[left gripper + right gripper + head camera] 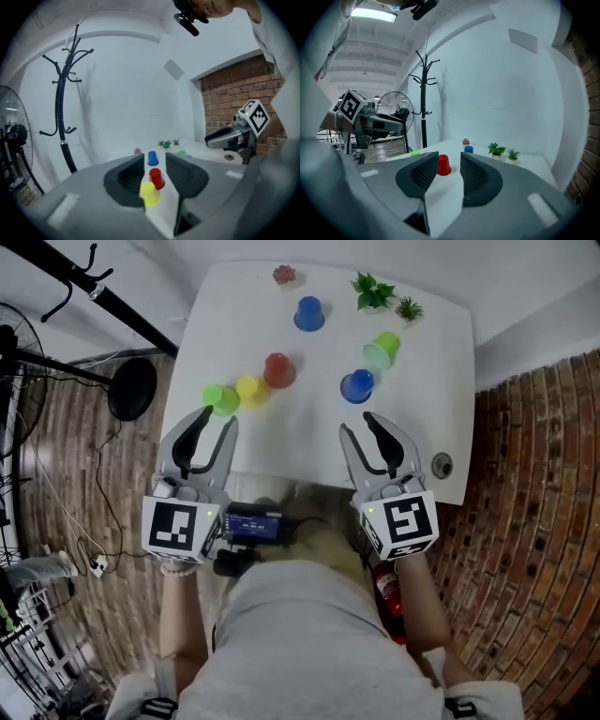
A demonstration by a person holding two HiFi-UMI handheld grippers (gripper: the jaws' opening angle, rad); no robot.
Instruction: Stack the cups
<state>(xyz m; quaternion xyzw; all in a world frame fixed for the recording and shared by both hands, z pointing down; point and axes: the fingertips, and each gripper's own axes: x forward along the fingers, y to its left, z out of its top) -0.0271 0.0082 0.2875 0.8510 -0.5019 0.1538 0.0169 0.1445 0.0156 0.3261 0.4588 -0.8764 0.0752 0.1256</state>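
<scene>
Left gripper and right gripper jaws open and empty; red cup looks like light, flimsy plastic, so I'd pinch its sidewall gently.

A white table stands against a pale wall. A leafy green plant and a smaller one sit near its far right corner, and a pinkish plant sits at the far edge. To the left, a black coat stand and a fan stand on the wooden floor; a brick wall rises on the right.
</scene>
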